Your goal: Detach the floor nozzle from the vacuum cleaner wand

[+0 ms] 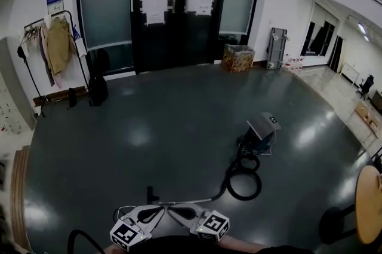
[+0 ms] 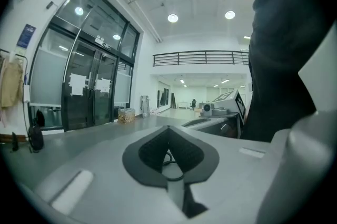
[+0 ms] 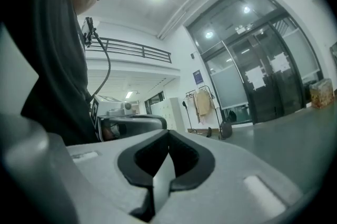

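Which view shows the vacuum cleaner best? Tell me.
Head view: it shows the whole vacuum cleaner, with its hose coiled and wand stretched out. Left gripper view shows only a dark loop, perhaps hose; right gripper view shows none.

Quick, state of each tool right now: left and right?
Left tool: closed, holding nothing.
Right tool: closed, holding nothing.

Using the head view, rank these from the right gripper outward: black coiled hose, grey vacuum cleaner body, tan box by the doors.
1. Black coiled hose, near floor, right.
2. Grey vacuum cleaner body, mid-floor beyond it.
3. Tan box, beside the far doors.
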A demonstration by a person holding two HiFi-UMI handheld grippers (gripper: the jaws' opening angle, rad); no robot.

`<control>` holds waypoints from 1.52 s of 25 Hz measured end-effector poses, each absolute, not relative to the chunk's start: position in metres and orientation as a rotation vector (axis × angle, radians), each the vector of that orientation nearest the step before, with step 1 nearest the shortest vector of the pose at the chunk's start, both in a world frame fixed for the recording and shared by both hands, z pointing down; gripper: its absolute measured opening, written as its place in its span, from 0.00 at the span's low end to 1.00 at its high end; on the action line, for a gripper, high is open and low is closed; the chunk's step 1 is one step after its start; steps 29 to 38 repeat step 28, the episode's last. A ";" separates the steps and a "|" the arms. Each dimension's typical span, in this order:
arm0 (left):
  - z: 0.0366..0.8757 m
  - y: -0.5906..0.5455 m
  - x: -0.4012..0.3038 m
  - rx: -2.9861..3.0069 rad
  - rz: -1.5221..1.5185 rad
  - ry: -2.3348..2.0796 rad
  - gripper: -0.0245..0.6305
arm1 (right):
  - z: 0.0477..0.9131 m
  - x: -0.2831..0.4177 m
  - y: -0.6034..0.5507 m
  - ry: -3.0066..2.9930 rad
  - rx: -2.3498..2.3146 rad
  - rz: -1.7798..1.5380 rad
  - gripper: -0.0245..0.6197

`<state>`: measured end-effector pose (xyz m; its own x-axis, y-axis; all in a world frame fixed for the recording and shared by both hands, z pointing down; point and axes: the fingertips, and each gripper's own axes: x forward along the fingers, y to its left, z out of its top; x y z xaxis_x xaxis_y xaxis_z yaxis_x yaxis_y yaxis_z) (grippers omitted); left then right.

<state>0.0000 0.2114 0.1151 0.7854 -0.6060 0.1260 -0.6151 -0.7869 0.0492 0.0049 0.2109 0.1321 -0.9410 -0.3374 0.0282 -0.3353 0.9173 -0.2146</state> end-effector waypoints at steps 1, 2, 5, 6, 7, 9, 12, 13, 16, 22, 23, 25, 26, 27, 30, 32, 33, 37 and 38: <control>0.116 0.213 -0.001 2.882 0.159 -0.998 0.04 | 0.133 0.005 0.213 3.065 -0.536 -0.337 0.04; 0.119 0.214 -0.003 2.868 0.152 -1.008 0.04 | 0.135 0.006 0.215 3.064 -0.536 -0.337 0.04; 0.129 0.220 -0.003 2.830 0.123 -1.012 0.04 | 0.138 0.010 0.219 3.062 -0.559 -0.343 0.04; 0.129 0.221 -0.002 2.833 0.124 -1.006 0.04 | 0.137 0.012 0.219 3.057 -0.570 -0.346 0.04; 0.128 0.221 -0.002 2.841 0.133 -1.000 0.04 | 0.136 0.013 0.218 3.050 -0.581 -0.352 0.04; 0.125 0.221 -0.001 2.859 0.146 -0.993 0.04 | 0.137 0.015 0.218 3.041 -0.602 -0.369 0.04; 0.125 0.222 0.002 2.870 0.142 -0.979 0.04 | 0.139 0.018 0.218 3.041 -0.625 -0.364 0.04; 0.126 0.222 0.002 2.872 0.145 -0.976 0.04 | 0.139 0.018 0.217 3.038 -0.630 -0.360 0.04; 0.127 0.220 0.001 2.874 0.150 -0.969 0.04 | 0.137 0.019 0.215 3.030 -0.652 -0.357 0.04; 0.131 0.221 0.000 2.884 0.169 -0.956 0.04 | 0.143 0.024 0.211 3.022 -0.698 -0.372 0.04; 0.132 0.221 0.000 2.884 0.172 -0.954 0.04 | 0.144 0.024 0.211 3.022 -0.702 -0.372 0.04; 0.131 0.222 0.002 2.884 0.175 -0.949 0.04 | 0.144 0.026 0.212 3.023 -0.707 -0.370 0.04; 0.130 0.223 0.002 2.884 0.176 -0.947 0.04 | 0.143 0.026 0.212 3.023 -0.709 -0.370 0.04; 0.129 0.224 0.002 2.885 0.178 -0.946 0.04 | 0.142 0.027 0.213 3.023 -0.711 -0.370 0.04; 0.128 0.225 0.002 2.886 0.181 -0.945 0.04 | 0.141 0.027 0.214 3.023 -0.713 -0.370 0.04; 0.128 0.225 0.002 2.886 0.181 -0.945 0.04 | 0.141 0.027 0.214 3.023 -0.713 -0.370 0.04; 0.128 0.225 0.002 2.886 0.181 -0.945 0.04 | 0.141 0.027 0.214 3.023 -0.713 -0.370 0.04; 0.128 0.225 0.002 2.886 0.181 -0.945 0.04 | 0.141 0.027 0.214 3.023 -0.713 -0.370 0.04; 0.128 0.225 0.002 2.886 0.181 -0.945 0.04 | 0.141 0.027 0.214 3.023 -0.713 -0.370 0.04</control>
